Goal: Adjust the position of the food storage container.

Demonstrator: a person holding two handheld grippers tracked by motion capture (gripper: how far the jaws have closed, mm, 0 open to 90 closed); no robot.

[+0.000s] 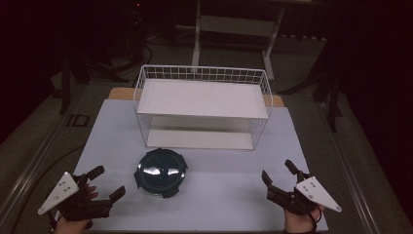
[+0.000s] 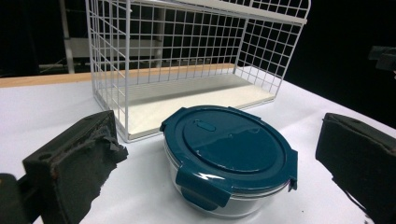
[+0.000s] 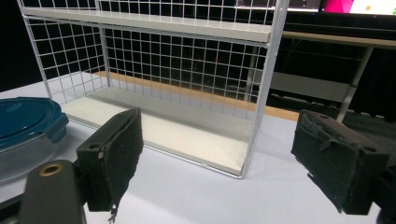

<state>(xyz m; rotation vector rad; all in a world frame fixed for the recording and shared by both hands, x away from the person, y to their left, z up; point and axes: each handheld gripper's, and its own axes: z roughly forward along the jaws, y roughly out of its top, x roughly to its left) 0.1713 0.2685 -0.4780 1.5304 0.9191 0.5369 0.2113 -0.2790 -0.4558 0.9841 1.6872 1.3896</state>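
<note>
A round glass container [image 1: 160, 171] with a dark teal clip-on lid [image 2: 231, 142] sits on the white bench [image 1: 214, 195], toward the near-left part of it — its lid is on, with the side latches folded down. In the left gripper view the container lies just ahead, between the two jaws but not touched by either.

Just behind it stands a white wire rack [image 1: 202, 105] with two flat shelves, an upper [image 1: 202, 97] and a lower [image 1: 199, 139]; both shelves are bare. The container is near the rack's front left corner, apart from it.

The left gripper [image 1: 104, 183] rests at the bench's near-left edge, its jaws spread wide and holding nothing, aimed toward the container. The right gripper [image 1: 278, 173] hovers at the near-right edge, well apart from the container — its jaws are likewise spread and hold nothing, and its view looks at the rack's front right corner, with the lid's edge at the left margin.
</note>
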